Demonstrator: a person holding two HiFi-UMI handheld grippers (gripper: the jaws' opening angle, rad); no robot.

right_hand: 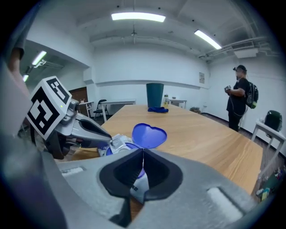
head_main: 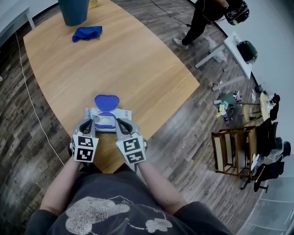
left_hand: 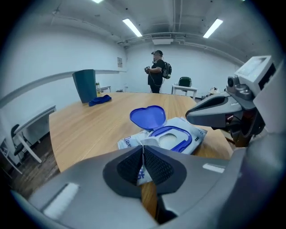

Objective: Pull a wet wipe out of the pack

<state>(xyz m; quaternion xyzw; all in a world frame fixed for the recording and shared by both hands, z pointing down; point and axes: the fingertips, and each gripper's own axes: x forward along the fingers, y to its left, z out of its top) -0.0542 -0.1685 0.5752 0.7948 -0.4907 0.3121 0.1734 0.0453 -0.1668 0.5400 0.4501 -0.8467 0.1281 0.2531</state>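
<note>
A white wet-wipe pack (head_main: 123, 113) lies near the table's front edge, its blue heart-shaped lid (head_main: 107, 101) flipped up and the oval opening (left_hand: 172, 139) exposed. My left gripper (head_main: 87, 123) is at the pack's left end, and its jaws (left_hand: 143, 150) are shut on a thin white flap of the pack's edge. From the right gripper view that flap shows at the left gripper's tip (right_hand: 109, 139). My right gripper (head_main: 120, 123) hovers over the pack's right end, shut (right_hand: 143, 154), with nothing visible between its pads. No wipe sticks out of the opening.
On the far side of the wooden table (head_main: 115, 59) stand a teal bin (head_main: 73, 11) and a crumpled blue cloth (head_main: 87, 33). A person (head_main: 202, 18) stands beyond the table. A wooden rack (head_main: 234, 151) and clutter sit on the floor to the right.
</note>
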